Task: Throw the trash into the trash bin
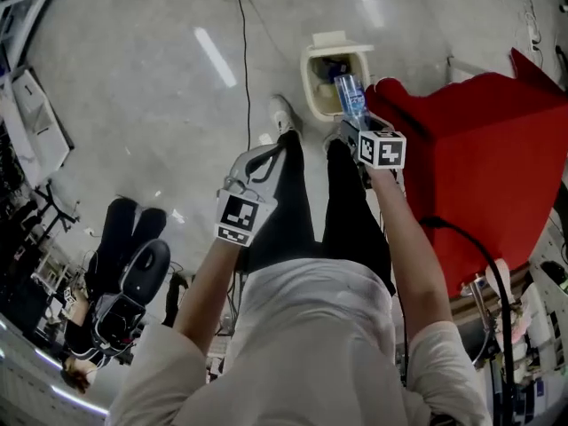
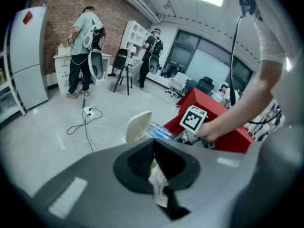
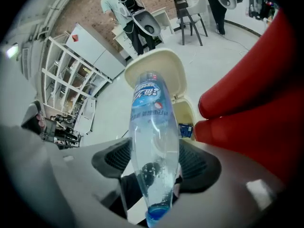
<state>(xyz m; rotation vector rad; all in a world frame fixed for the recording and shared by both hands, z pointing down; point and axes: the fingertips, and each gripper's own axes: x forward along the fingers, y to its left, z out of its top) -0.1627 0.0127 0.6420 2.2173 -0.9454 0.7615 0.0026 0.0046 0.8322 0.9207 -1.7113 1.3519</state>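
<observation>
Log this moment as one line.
right gripper: shut on blue-capped clear plastic bottle | bottle: over open cream trash bin | left gripper: shut, empty

The bottle (image 3: pixel 153 127) sits between the right gripper's (image 3: pixel 156 152) jaws, pointing forward; the trash bin (image 3: pixel 188 112) lies just ahead and below, its lid (image 3: pixel 164 65) upright behind, a large block (image 3: pixel 251 103) to the right, the left gripper (image 1: pixel 257 162) well left
</observation>
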